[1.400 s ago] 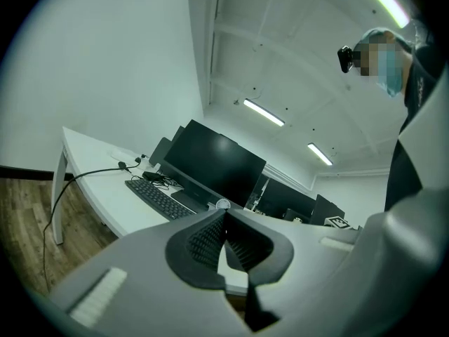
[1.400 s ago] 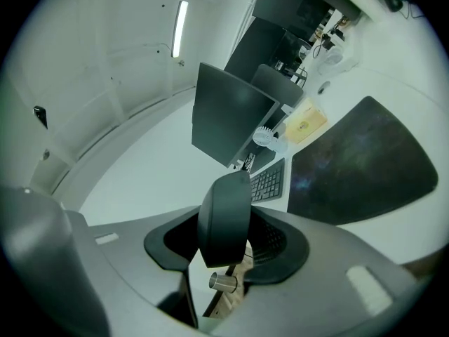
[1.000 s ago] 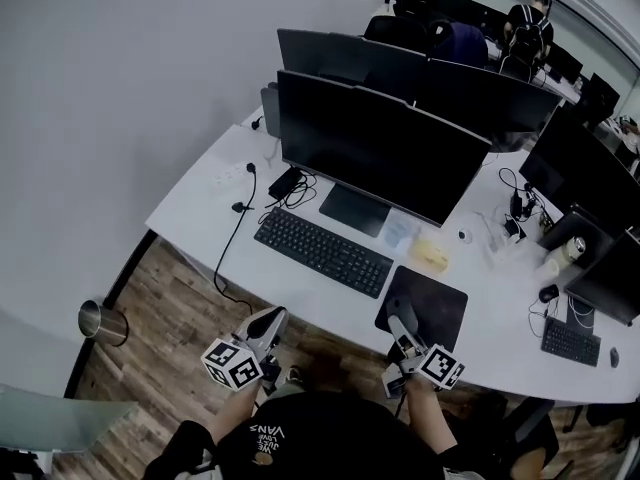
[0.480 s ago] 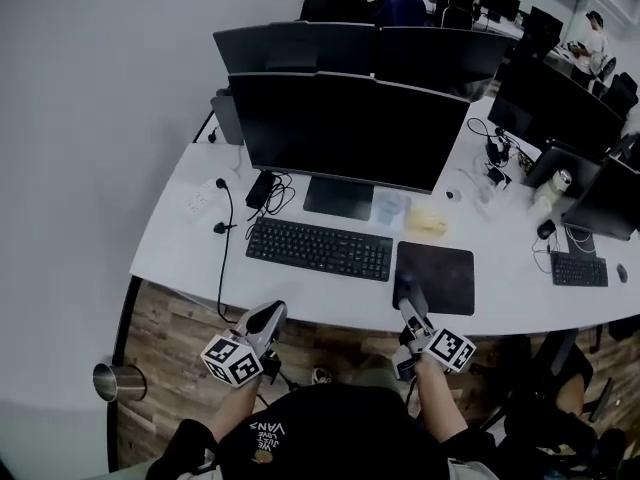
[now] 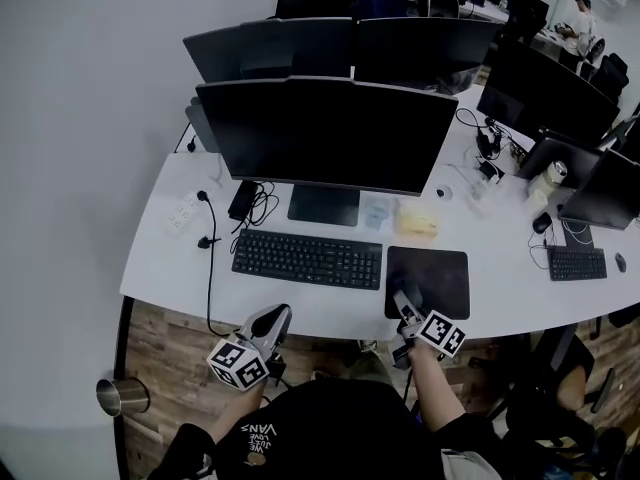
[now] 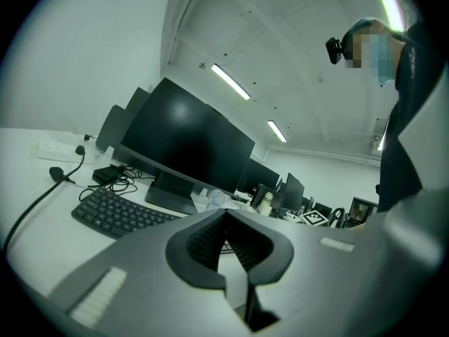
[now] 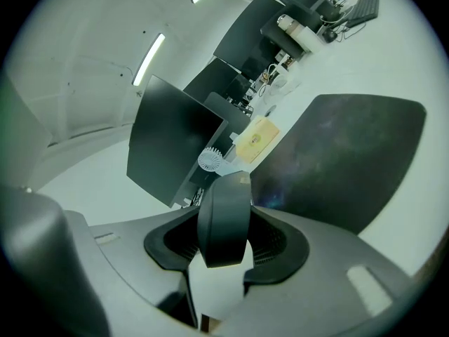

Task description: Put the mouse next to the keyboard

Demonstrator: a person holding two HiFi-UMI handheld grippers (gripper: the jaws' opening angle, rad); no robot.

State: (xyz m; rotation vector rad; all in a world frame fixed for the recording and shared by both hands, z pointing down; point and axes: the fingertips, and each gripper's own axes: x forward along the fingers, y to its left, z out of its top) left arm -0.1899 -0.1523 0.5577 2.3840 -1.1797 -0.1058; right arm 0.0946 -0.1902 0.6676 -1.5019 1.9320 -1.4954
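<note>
**Grip state.** Your right gripper (image 5: 404, 304) is clamped on the mouse (image 7: 223, 216). The ribbed pads press on its two flanks, and its dark body projects forward past the jaw tips. Your left gripper (image 6: 224, 217) has its jaws closed together with nothing between them. It is held off the near edge of the desk (image 5: 160, 258).

**Location of the mouse.** The mouse is in the air between the right jaws. The mouse pad (image 5: 435, 273) lies directly ahead of and below the tips. The keyboard (image 5: 307, 258) lies ahead and to the left of the right gripper, touching or just beside the pad's left edge.

**Handling.**
- Expect a light, rigid plastic shell that will not deform under the pads.
- The flanks look smooth and curved, so the mouse may pivot or slide forward if you tilt the gripper steeply.
- The present hold across the flanks is probably the best one. Avoid squeezing top to bottom, where the buttons give.
- No cable can be made out.

**View coverage.**
- The right gripper view confirms pad contact and shows the pad surface ahead. It does not show the keyboard.
- The head view shows the keyboard, the pad and the monitor (image 5: 330, 133) together. In it the mouse merges with the jaws.
- The left gripper view shows the keyboard ahead and to the left of those closed jaws. It does not show the mouse.
</note>
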